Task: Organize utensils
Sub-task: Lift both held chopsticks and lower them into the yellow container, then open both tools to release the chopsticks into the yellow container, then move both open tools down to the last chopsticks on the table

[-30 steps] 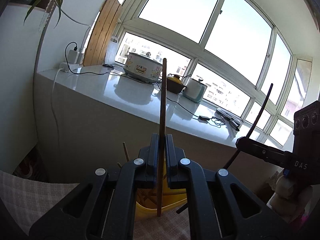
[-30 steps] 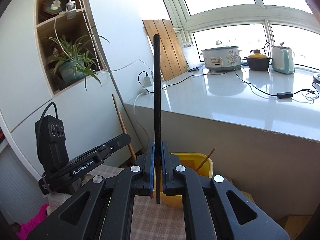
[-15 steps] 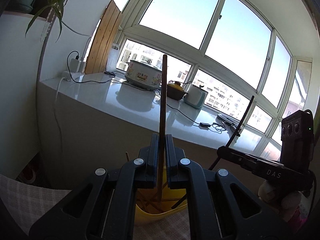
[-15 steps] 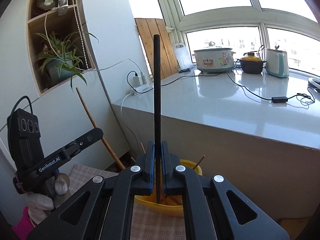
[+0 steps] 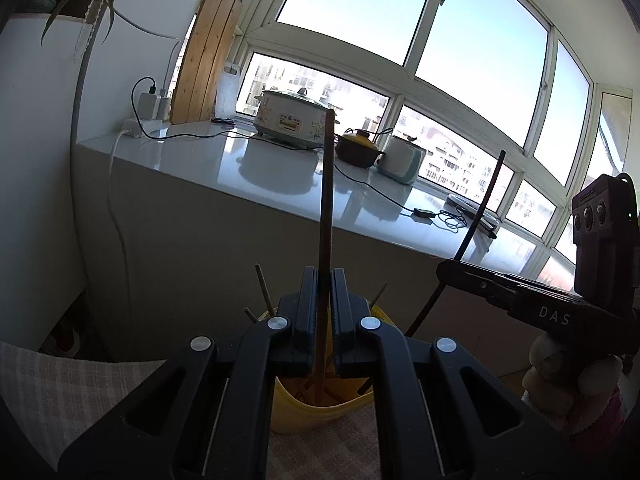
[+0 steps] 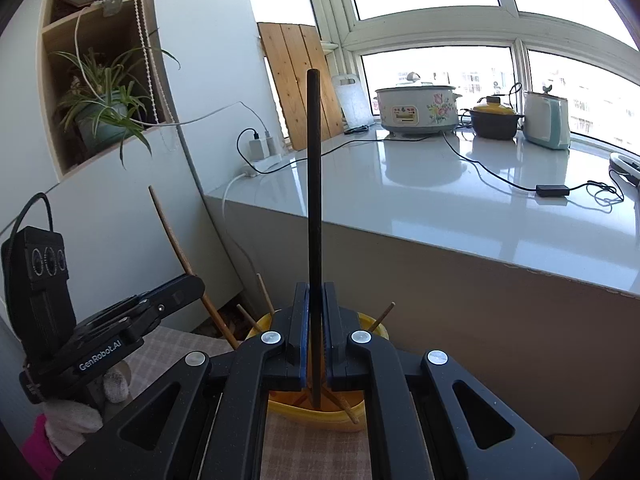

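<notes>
Chopsticks pinched upright in our left gripper and right gripper have sunk into the yellow holder, nearly ready for release.

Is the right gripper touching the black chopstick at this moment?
Touching. The right wrist view shows the right gripper with its jaws closed against both sides of the upright black chopstick, whose lower end reaches into the yellow holder.

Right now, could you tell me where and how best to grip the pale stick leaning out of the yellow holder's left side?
Grip the pale stick by its bare upper end, above the rim of the yellow holder, coming down from above with jaws either side of the shaft; the rest is buried among other sticks.
</notes>
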The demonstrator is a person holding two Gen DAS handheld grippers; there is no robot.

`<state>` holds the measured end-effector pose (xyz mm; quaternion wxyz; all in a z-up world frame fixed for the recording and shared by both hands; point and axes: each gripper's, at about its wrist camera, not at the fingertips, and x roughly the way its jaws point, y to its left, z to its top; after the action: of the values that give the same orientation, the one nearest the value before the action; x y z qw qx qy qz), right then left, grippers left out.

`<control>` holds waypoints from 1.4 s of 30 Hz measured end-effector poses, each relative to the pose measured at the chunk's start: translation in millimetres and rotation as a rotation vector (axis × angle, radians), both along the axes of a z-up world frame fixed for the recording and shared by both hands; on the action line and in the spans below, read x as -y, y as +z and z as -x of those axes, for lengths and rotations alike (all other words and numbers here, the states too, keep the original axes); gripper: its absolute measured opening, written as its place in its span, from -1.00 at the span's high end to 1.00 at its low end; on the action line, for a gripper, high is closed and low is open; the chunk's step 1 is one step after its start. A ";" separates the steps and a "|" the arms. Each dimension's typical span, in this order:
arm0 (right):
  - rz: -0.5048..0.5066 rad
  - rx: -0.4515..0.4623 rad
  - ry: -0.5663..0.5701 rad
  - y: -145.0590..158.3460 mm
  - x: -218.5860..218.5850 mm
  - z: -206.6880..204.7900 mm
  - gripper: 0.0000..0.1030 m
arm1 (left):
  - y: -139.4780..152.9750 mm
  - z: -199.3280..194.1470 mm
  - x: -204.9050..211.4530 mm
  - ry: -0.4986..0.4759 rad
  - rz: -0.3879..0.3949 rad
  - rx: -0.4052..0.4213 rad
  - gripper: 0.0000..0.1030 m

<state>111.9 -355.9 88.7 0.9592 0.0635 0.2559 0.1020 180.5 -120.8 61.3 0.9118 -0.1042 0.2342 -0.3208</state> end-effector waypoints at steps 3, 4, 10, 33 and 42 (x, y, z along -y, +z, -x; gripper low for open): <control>0.013 -0.031 0.002 -13.3 -1.0 -5.7 0.92 | -6.4 1.9 3.3 -0.006 -0.025 -0.006 0.92; 0.016 -0.041 0.001 -17.9 -1.4 -6.9 0.92 | -8.4 3.0 4.3 -0.008 -0.034 -0.007 0.92; 0.026 -0.082 0.009 -35.0 -5.1 -10.3 0.92 | -16.0 8.6 7.6 -0.029 -0.064 -0.025 0.92; 0.052 -0.026 -0.056 -30.8 -7.1 41.7 -0.10 | -20.4 56.4 -63.7 0.020 -0.132 -0.028 0.65; 0.017 -0.028 -0.033 -40.2 -12.3 78.8 -0.10 | -59.6 61.5 -125.6 0.106 -0.197 -0.169 0.65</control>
<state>33.1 -343.6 48.5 0.9576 0.0611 0.2691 0.0829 119.0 4.8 1.6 0.9102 -0.0532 0.3349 -0.2378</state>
